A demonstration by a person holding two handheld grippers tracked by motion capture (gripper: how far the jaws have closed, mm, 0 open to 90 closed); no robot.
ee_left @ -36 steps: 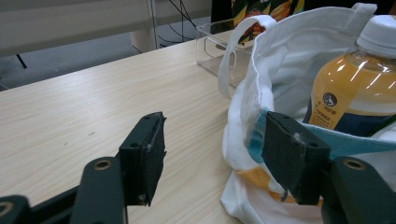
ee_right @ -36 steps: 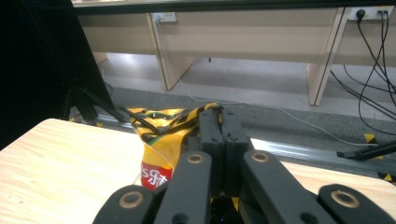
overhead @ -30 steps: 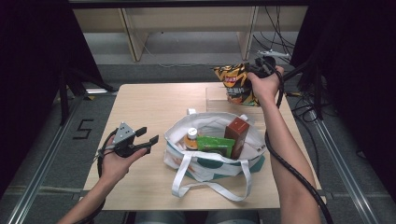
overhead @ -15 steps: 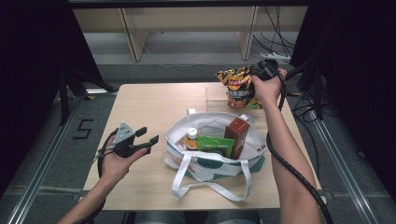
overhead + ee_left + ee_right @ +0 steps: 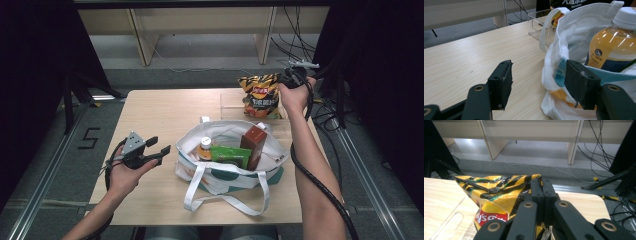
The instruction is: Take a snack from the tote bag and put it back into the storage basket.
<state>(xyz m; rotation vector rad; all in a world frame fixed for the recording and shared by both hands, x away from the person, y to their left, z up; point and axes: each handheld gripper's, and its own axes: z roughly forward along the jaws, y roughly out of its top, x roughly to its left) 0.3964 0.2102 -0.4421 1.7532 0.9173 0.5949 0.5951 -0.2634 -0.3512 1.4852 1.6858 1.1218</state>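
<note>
The chip bag [image 5: 260,95] hangs pinched at its top edge in the clenched right gripper [image 5: 290,80], above the clear tray [image 5: 232,100] and just beyond the tote bag [image 5: 270,160]. Judging by this, bottle [image 5: 204,148], green packet [image 5: 230,155] and carton [image 5: 252,145] are packed; chips remain. The left gripper [image 5: 160,150] waits released beside the tote.

Yellow-and-black striped chip bag [image 5: 260,95], crinkled, upright, top corner pinched, above the table's far right.

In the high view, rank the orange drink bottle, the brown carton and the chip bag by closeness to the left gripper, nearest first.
From the left gripper:
1. orange drink bottle, at the bag's near-left side.
2. brown carton, standing at the bag's right side.
3. chip bag, held up over the table's far right by the right gripper.
</note>
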